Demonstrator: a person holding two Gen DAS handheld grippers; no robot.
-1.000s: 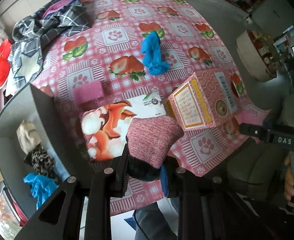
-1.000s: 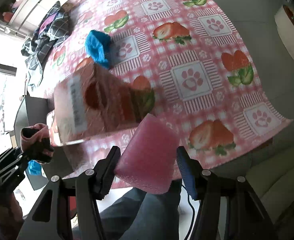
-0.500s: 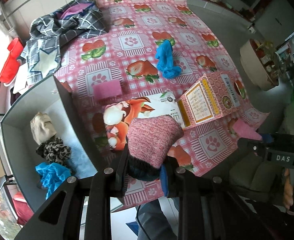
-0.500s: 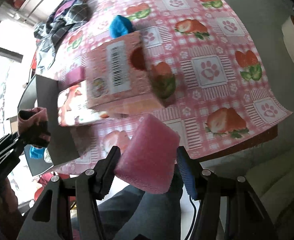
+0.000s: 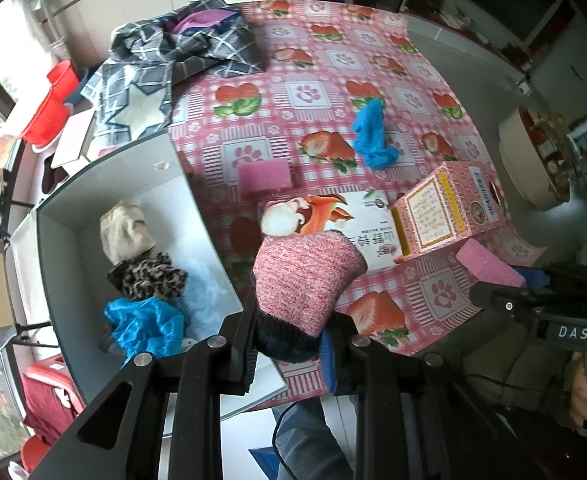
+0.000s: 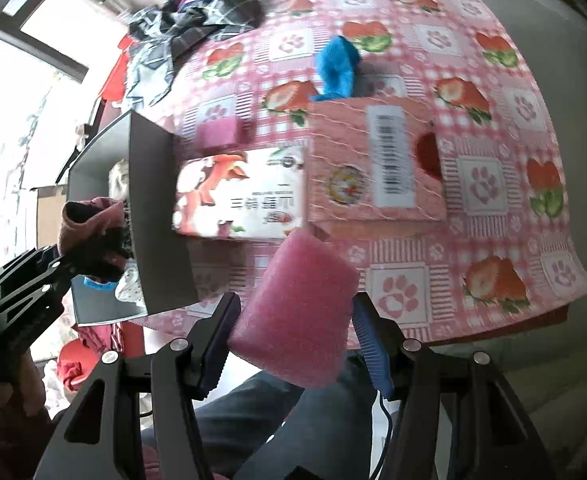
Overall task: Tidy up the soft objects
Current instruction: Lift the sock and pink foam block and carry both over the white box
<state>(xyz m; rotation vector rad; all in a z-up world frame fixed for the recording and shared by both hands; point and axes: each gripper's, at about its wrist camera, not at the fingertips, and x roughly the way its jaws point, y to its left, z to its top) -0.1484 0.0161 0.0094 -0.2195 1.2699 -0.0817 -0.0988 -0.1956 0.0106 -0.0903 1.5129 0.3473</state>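
Note:
My left gripper (image 5: 289, 332) is shut on a pink knitted sock with a dark cuff (image 5: 305, 280), held above the table's front edge beside the grey bin (image 5: 133, 160). The same sock (image 6: 93, 224) shows at the left of the right wrist view, next to the bin's wall (image 6: 153, 216). A pink foam sponge (image 6: 297, 308) sits clamped in my right gripper (image 6: 293, 316), in front of the table's near edge. On the cloth lie another pink sponge (image 5: 263, 174) and a blue cloth (image 5: 371, 136). Inside the bin rest a beige item (image 5: 123, 232), a leopard-print scrunchie (image 5: 147, 276) and a blue cloth (image 5: 145, 324).
A flat fox-print box (image 5: 333, 216) and a pink carton (image 5: 449, 208) stand near the front of the strawberry tablecloth (image 5: 305, 92). Plaid clothing (image 5: 181, 56) is heaped at the far left corner. A red basin (image 5: 49, 100) sits beyond the bin. The person's legs are below.
Both grippers have shifted left along the table's front edge, each keeping its load. The bin has come further into the left wrist view, and the boxes have slid right in the right wrist view.

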